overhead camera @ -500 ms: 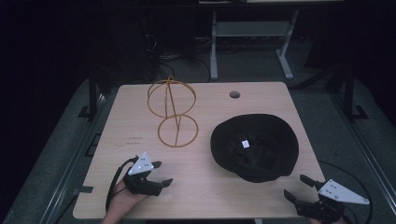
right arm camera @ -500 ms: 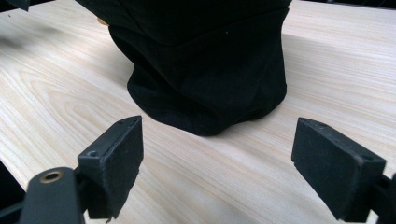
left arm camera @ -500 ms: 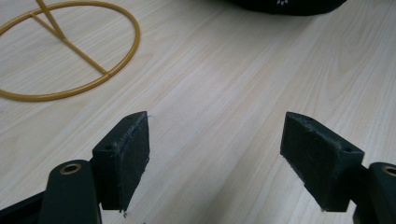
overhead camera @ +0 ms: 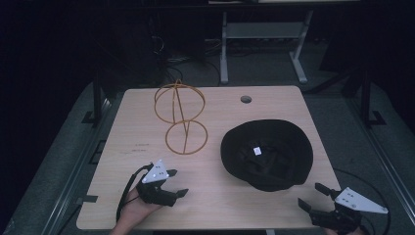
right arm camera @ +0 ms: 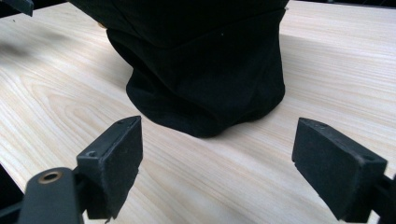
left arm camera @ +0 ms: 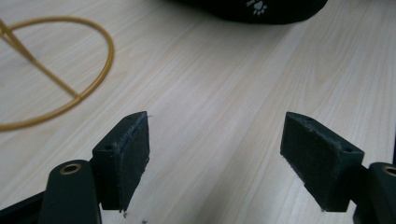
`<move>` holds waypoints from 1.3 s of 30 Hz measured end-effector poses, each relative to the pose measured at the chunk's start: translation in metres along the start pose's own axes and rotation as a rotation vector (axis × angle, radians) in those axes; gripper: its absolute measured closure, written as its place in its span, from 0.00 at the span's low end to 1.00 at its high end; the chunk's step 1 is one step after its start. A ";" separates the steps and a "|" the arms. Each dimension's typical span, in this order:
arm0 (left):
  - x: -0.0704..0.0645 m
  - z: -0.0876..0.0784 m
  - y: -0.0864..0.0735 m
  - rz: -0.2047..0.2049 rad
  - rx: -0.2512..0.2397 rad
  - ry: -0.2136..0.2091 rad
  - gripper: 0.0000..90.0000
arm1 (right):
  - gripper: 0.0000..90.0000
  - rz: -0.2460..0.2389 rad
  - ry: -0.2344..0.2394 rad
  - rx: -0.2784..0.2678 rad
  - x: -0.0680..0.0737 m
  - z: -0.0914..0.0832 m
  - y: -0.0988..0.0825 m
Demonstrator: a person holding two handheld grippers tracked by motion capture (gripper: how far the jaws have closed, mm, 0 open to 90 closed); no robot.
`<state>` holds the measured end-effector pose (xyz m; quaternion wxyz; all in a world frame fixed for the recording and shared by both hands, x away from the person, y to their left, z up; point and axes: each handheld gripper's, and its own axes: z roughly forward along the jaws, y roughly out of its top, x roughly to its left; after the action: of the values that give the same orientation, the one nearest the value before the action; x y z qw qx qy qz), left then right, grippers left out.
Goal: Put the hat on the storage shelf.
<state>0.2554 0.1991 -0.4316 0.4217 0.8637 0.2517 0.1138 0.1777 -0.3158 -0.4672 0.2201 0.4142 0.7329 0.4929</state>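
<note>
A black bucket hat [overhead camera: 266, 154] lies brim-up on the right half of the wooden table [overhead camera: 142, 127], a small white label showing inside it. A gold wire stand [overhead camera: 180, 115] of two rings on a rod stands at the left centre. My left gripper [overhead camera: 177, 183] rests near the front left edge, open and empty, jaws pointing right towards the hat. In the left gripper view its gripper [left arm camera: 217, 154] frames bare wood, with the stand's base ring [left arm camera: 110, 51] at left and the hat [left arm camera: 252, 9] at the top. My right gripper [overhead camera: 312, 196] is open at the front right corner. Its own view has the gripper [right arm camera: 217, 163] facing the hat [right arm camera: 201, 70] a short way off.
A round cable hole [overhead camera: 245, 99] sits near the table's far edge. A metal frame [overhead camera: 264, 34] stands on the dark floor behind the table. Bare wood lies between the two grippers along the front edge.
</note>
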 end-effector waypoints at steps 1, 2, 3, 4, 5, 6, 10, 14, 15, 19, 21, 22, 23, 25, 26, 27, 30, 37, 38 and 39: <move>-0.002 0.000 0.002 -0.002 -0.005 -0.010 0.26 | 0.17 -0.001 0.003 0.001 0.001 0.001 0.000; -0.003 0.000 0.004 0.001 -0.006 -0.012 0.26 | 0.17 -0.005 0.004 0.004 0.001 0.002 0.001; -0.005 0.000 0.007 0.009 -0.009 -0.013 0.26 | 0.17 -0.008 0.007 0.009 0.002 0.002 0.001; -0.007 0.000 0.009 0.012 -0.008 -0.019 0.26 | 0.17 -0.011 0.012 0.014 0.003 0.002 0.001; -0.008 0.001 0.012 0.016 -0.009 -0.024 0.25 | 0.17 -0.016 0.011 0.011 0.004 0.002 0.001; -0.010 0.002 0.015 0.025 -0.008 -0.026 0.25 | 0.17 -0.020 0.013 0.012 0.005 0.002 0.002; -0.015 0.003 0.026 0.033 -0.021 -0.046 0.24 | 0.17 -0.011 0.010 -0.005 0.004 -0.002 0.003; -0.020 0.008 0.038 0.060 -0.024 -0.058 0.22 | 0.17 -0.003 0.007 -0.010 0.004 -0.003 0.003; -0.021 0.009 0.042 0.065 -0.027 -0.062 0.22 | 0.17 -0.004 0.003 -0.012 0.004 -0.004 0.003; -0.026 0.015 0.055 0.097 -0.025 -0.078 0.22 | 0.17 0.007 -0.001 -0.019 0.004 -0.004 0.003; -0.027 0.017 0.061 0.111 -0.025 -0.084 0.22 | 0.17 0.004 0.000 -0.016 0.004 -0.004 0.003; -0.029 0.019 0.065 0.114 -0.029 -0.092 0.22 | 0.17 -0.001 0.001 -0.015 0.004 -0.005 0.003; -0.030 0.019 0.067 0.118 -0.030 -0.096 0.22 | 0.17 -0.001 0.001 -0.015 0.004 -0.005 0.003; -0.032 0.022 0.073 0.126 -0.027 -0.107 0.21 | 0.17 0.001 0.001 -0.019 0.004 -0.005 0.003; -0.033 0.024 0.076 0.130 -0.025 -0.111 0.21 | 0.17 0.003 0.002 -0.020 0.004 -0.005 0.003; -0.035 0.026 0.079 0.138 -0.019 -0.116 0.21 | 0.17 0.006 0.003 -0.021 0.004 -0.004 0.003; -0.038 0.033 0.088 0.160 -0.005 -0.123 0.21 | 0.17 0.003 0.008 -0.016 0.004 -0.004 0.002; -0.049 0.048 0.107 0.219 0.003 -0.133 0.21 | 0.17 0.008 0.010 -0.025 0.003 -0.008 0.002; -0.050 0.050 0.110 0.229 0.006 -0.136 0.21 | 0.17 0.009 0.011 -0.028 0.003 -0.008 0.002; -0.051 0.052 0.112 0.239 0.007 -0.142 0.21 | 0.17 0.011 0.012 -0.030 0.003 -0.007 0.002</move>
<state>0.2711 0.0789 -0.3747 0.4191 0.8947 0.1168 0.1008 0.1711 -0.3167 -0.4622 0.2190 0.4118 0.7246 0.5074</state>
